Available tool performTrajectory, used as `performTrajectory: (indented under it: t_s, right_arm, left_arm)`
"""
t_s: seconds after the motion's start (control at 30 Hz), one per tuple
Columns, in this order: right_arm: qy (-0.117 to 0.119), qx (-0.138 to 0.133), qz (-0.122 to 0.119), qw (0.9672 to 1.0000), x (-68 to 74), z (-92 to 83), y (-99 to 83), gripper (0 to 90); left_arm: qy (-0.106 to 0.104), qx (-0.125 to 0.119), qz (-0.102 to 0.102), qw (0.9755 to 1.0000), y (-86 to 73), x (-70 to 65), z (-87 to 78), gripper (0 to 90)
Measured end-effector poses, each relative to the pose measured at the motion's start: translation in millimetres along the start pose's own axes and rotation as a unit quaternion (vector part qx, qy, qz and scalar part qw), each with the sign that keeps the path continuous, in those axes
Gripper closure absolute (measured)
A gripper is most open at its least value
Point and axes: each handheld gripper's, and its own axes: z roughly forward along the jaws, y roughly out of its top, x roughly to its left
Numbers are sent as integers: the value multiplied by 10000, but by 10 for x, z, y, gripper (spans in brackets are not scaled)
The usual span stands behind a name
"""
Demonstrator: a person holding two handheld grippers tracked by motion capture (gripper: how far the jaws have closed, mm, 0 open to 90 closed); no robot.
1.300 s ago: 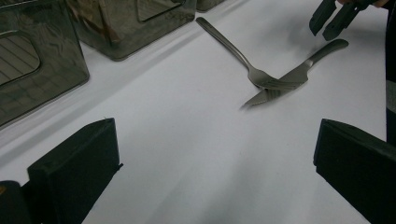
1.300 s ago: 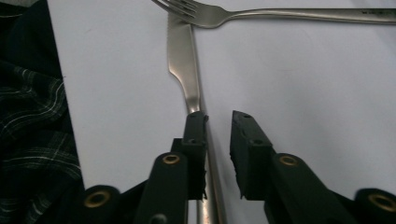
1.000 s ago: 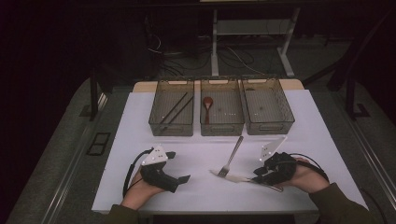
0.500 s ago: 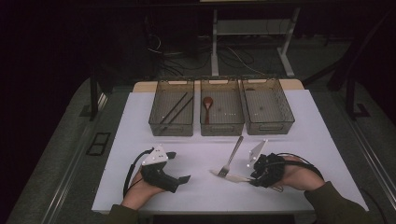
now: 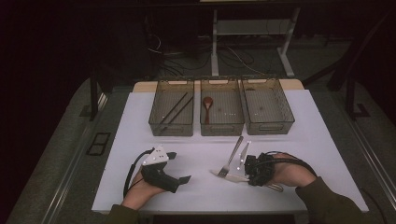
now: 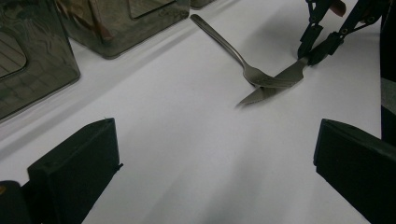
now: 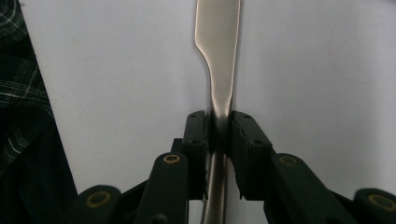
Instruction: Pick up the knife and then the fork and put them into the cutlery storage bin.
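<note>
A steel knife [image 7: 217,46] lies on the white table [image 5: 140,140], its blade tip under the tines of a fork [image 5: 232,156]. My right gripper [image 7: 219,126] has just been closing, and its pads now press both sides of the knife's neck. In the left gripper view the right gripper [image 6: 310,51] sits at the knife [image 6: 275,81] beside the fork [image 6: 233,46]. My left gripper [image 5: 180,166] rests on the table at the front left. It is open, with bare table between its jaws [image 6: 217,130].
Three clear bins stand in a row at the back of the table. The left bin [image 5: 172,109] holds dark chopsticks, the middle bin [image 5: 222,125] a reddish spoon [image 5: 207,103], and the right bin [image 5: 267,105] looks bare. The table's front edge is close to both hands.
My right hand has slid left along the table toward the fork, and its jaws have narrowed onto the knife. The left hand has stayed where it was.
</note>
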Motion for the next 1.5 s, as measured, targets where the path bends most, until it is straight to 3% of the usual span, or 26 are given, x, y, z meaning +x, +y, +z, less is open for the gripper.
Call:
performTrajectory:
  t_s: [0.2, 0.47, 0.73, 0.93, 1.1, 1.33, 1.5]
  right_arm:
    - [-71, 152, -64, 9998, 12, 6, 44, 786]
    - [-136, 133, -221, 9996, 40, -2, 39, 790]
    - [85, -161, -436, 9989, 101, -27, 36, 790]
    - [218, -544, -514, 9970, 120, -88, 10, 790]
    - [293, -968, -413, 9940, 100, -168, -26, 790]
    - [240, -1592, -136, 9869, 0, -283, -143, 789]
    - [218, -1918, 216, 9809, -100, -326, -267, 789]
  left_arm:
    - [-2, 27, 14, 10000, 1, -2, 1, 0]
    - [-10, 17, 9, 10000, 2, -1, 3, 0]
    - [-2, 15, 10, 10000, 3, 0, 0, 0]
    - [2, -3, 17, 10000, 2, 4, -3, 0]
    - [6, -11, 14, 10000, 1, 8, -8, 0]
    - [-1, -1, 22, 10000, -2, 12, -8, 0]
    - [21, -27, 47, 10000, -6, 21, -15, 0]
